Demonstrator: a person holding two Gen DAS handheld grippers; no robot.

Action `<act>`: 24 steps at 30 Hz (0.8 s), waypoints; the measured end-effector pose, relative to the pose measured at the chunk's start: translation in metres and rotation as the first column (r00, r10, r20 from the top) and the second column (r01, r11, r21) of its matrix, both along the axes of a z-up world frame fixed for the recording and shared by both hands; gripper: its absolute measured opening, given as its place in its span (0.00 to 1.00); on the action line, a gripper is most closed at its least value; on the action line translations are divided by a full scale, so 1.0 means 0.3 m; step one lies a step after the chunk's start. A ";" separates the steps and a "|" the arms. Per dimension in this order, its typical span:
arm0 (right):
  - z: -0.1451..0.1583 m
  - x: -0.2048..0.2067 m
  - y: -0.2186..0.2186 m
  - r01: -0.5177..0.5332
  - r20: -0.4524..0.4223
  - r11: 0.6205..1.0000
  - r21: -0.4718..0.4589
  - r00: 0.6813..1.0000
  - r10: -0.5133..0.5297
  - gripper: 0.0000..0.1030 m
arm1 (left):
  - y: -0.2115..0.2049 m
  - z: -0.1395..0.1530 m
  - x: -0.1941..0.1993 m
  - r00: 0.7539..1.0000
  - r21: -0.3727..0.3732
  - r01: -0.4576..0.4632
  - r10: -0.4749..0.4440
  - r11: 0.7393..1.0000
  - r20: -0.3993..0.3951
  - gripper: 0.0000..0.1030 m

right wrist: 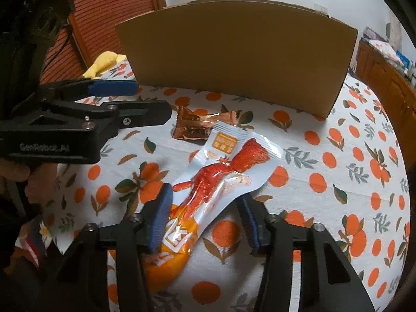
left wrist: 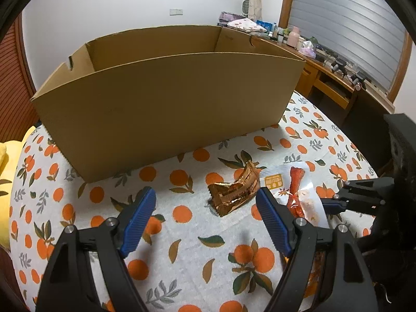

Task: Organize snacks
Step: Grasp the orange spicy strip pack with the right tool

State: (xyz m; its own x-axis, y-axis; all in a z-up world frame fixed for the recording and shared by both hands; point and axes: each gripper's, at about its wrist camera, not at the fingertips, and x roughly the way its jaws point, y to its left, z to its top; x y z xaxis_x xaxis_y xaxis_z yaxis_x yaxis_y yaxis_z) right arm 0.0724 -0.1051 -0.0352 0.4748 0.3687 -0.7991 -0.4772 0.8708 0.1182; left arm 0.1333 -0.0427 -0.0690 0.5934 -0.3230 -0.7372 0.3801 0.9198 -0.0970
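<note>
The right hand-held gripper point(right wrist: 205, 205) straddles the white snack packet point(right wrist: 228, 171) lying on the worktop point(right wrist: 338, 182), fingers spread and not yet pinching. The left hand-held gripper point(left wrist: 205, 205) hangs wide open and empty before the copper-foil snack point(left wrist: 234, 192). The pick-up step seems in hand; next comes closing, lifting and carrying into the cardboard box point(left wrist: 161, 98).

The cardboard box point(left wrist: 166, 98) is plain tan-brown; the tablecloth point(left wrist: 187, 254) is white, printed with orange fruits and green, brown and grey leaves. One snack packet point(right wrist: 223, 179) is white with a red print and an orange end; the other wrapper point(left wrist: 235, 193) is shiny copper-brown foil; both grippers are black with blue ribbed pads point(left wrist: 139, 218); a cloth point(right wrist: 105, 62) is yellow
</note>
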 end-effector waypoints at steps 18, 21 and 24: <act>0.010 0.056 -0.189 0.086 0.008 0.996 0.025 0.996 -0.086 0.21 | -0.140 -0.059 0.088 0.984 0.095 0.169 -0.163 0.981 -0.072 0.66; 0.007 0.060 -0.186 0.085 0.007 0.996 0.038 0.996 -0.085 0.21 | -0.144 -0.072 0.085 0.980 0.106 0.188 -0.178 0.977 -0.091 0.65; 0.005 0.060 -0.198 0.083 0.004 0.995 0.057 0.996 -0.084 0.21 | -0.147 -0.083 0.076 0.975 0.112 0.205 -0.193 0.972 -0.106 0.65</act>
State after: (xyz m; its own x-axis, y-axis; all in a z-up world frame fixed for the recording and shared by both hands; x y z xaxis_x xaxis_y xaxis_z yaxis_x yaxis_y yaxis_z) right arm 0.0904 -0.1645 -0.0338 0.5109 0.3724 -0.7748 -0.4040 0.8996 0.1660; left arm 0.1562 -0.0867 -0.0938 0.4527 -0.3327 -0.8272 0.5514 0.8335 -0.0335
